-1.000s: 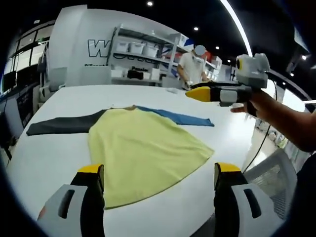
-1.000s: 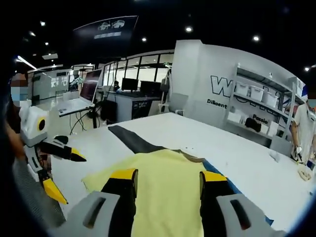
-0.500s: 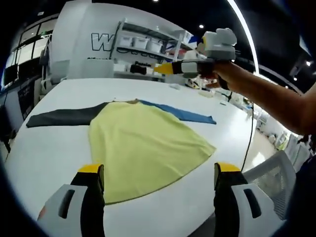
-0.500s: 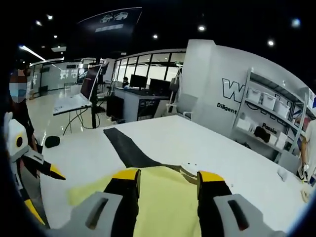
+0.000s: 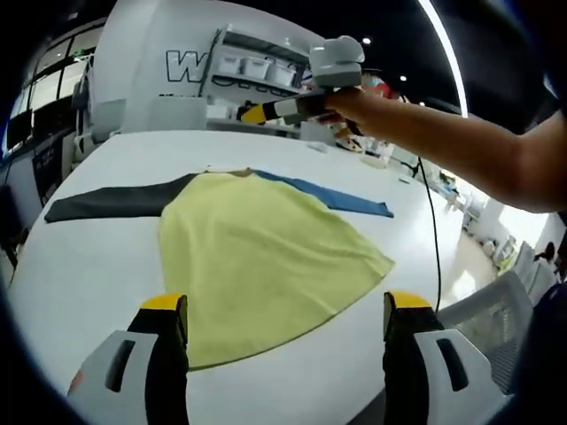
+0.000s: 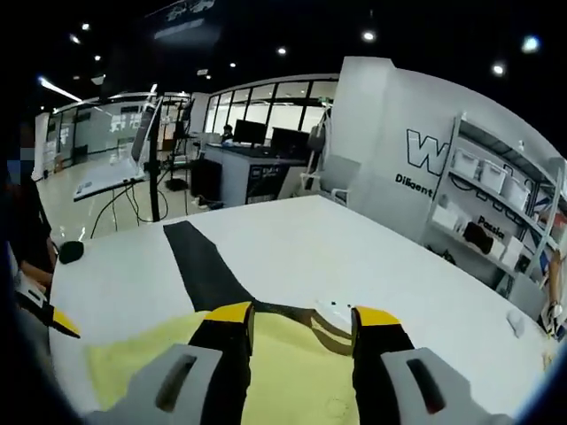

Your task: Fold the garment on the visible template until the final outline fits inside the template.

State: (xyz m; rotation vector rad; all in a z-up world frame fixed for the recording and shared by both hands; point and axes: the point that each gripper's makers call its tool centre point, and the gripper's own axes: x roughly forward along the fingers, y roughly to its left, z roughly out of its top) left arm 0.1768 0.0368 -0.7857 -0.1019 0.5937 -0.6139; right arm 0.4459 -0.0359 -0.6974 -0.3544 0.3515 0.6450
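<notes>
Left gripper view: a long-sleeved shirt is seen spread flat on the white counter, with a yellow body, a dark sleeve stretched to the left and a blue sleeve to the far right. No template outline can be made out on the counter. The left claw is held spread above the near hem, gripping nothing. The right claw is carried high over the far side by a bare arm; in the right gripper view it is seen spread and empty over the collar. The fabric is judged thin, light and limp, likely to sag and crease when lifted, so a sleeve cuff or hem corner is best pinched at its edge.
</notes>
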